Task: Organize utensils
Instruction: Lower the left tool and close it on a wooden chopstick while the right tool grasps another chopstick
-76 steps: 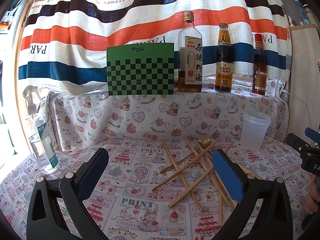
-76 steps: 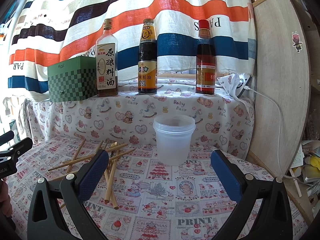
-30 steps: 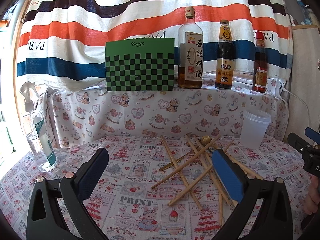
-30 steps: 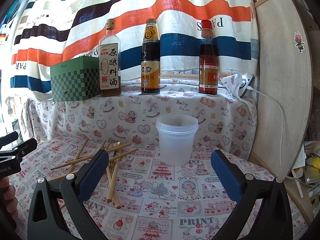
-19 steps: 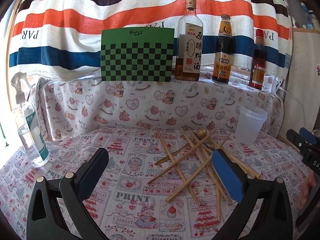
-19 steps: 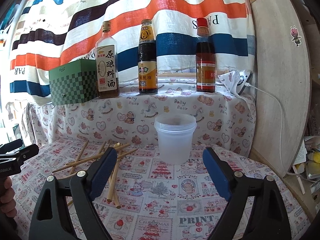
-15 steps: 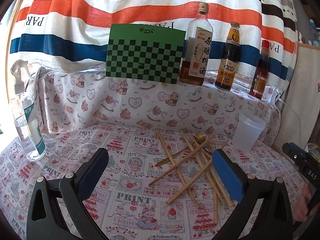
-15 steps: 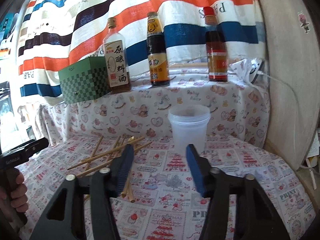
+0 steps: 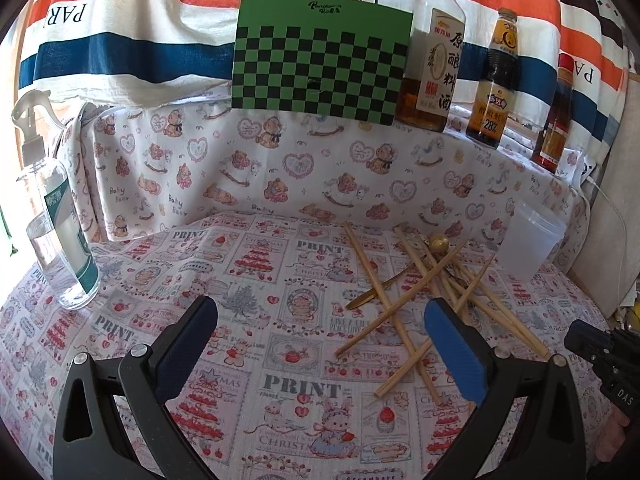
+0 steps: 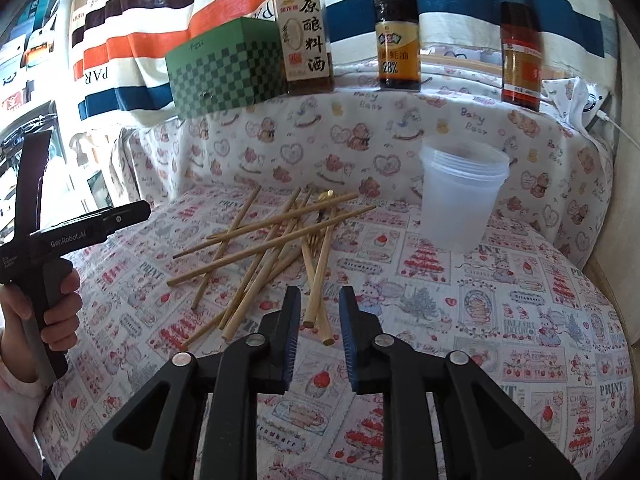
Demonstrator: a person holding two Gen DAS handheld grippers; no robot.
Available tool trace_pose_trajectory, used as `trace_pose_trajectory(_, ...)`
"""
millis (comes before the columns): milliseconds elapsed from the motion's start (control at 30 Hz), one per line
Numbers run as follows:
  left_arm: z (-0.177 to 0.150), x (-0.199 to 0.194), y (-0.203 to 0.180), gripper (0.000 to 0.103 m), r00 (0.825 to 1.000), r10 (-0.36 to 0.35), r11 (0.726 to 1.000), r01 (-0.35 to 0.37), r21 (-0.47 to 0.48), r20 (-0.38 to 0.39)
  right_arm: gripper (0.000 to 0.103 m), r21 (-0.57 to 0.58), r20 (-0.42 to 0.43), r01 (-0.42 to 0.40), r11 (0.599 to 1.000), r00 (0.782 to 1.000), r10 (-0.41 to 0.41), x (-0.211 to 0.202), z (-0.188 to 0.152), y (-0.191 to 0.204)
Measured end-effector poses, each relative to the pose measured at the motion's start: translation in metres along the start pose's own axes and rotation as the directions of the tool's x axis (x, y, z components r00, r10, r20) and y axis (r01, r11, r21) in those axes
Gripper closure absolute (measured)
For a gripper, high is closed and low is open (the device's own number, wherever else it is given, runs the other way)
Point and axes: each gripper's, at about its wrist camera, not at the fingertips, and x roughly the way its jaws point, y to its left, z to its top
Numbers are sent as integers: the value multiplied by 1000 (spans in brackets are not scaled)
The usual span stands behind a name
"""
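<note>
tablecloth (image 9: 248,352): printed woven cloth, matt, faintly wrinkled
chopsticks (image 10: 272,240): pale bare wood, smooth, matt
spoon (image 9: 438,243): gold-toned metal, shiny
cup (image 10: 460,196): translucent frosted plastic, smooth
curtain (image 9: 160,20): striped cloth, soft, matt
checkered box (image 9: 320,60): green and black printed card, matt
bottles (image 10: 304,28): clear and dark glass, glossy, with paper labels
spray bottle (image 9: 56,232): clear glossy plastic
right gripper (image 10: 320,316): matt black plastic; pads (image 10: 294,332) ribbed blue rubber, closing on nothing
left gripper (image 9: 320,344): matt black plastic, blue pads
</note>
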Motion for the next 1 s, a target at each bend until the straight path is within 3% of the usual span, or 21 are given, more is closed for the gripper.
trace_pose_trajectory(33, 0, 1, 0, 0, 1000, -1, 1000, 1, 3, -10, 61, 2, -14, 3, 1000, 1000, -3, 3, 0, 0)
trace_pose_trajectory(67, -1, 3, 0, 0, 1000, 3, 1000, -3, 5, -17, 57, 0, -31, 12, 1000, 999, -12, 7, 0, 1)
trace_pose_trajectory(133, -1, 5, 0, 4, 999, 2, 1000, -2, 6, -37, 57, -12, -61, 14, 1000, 998, -14, 13, -1, 2)
trace_pose_trajectory(200, -2, 9, -2, 27, 997, -21, 1000, 23, 21, -69, 59, -27, -83, 11, 1000, 996, -13, 18, -1, 5)
trace_pose_trajectory(267, -3, 12, -5, 37, 994, -50, 998, 53, 27, -102, 72, -37, -100, 1, 999, 995, -5, 23, -1, 8)
trace_pose_trajectory(400, -6, 15, -8, 38, 987, -88, 995, 92, 26, -132, 94, -18, -108, -21, 1000, 994, 18, 27, 1, 6)
trace_pose_trajectory(567, -9, 12, -22, 40, 980, -123, 986, 138, 93, -158, 95, -16, -37, -3, 1000, 999, 3, 12, 1, 4)
trace_pose_trajectory(700, -18, 19, -36, 40, 982, -49, 976, 86, 201, -180, 95, 1, 47, 28, 1000, 998, -28, -5, 3, 0)
trace_pose_trajectory(800, -22, 26, -39, 40, 966, -94, 970, 143, 197, -242, 95, 42, 105, 39, 998, 993, -44, -16, 6, -7)
trace_pose_trajectory(933, -30, 37, -41, 40, 949, -89, 967, 156, 203, -303, 95, 85, 117, 30, 996, 992, -40, -20, 9, -15)
trace_pose_trajectory(1000, -31, 43, -39, 47, 934, -123, 968, 188, 167, -334, 95, 97, 114, 27, 995, 993, -38, -20, 9, -17)
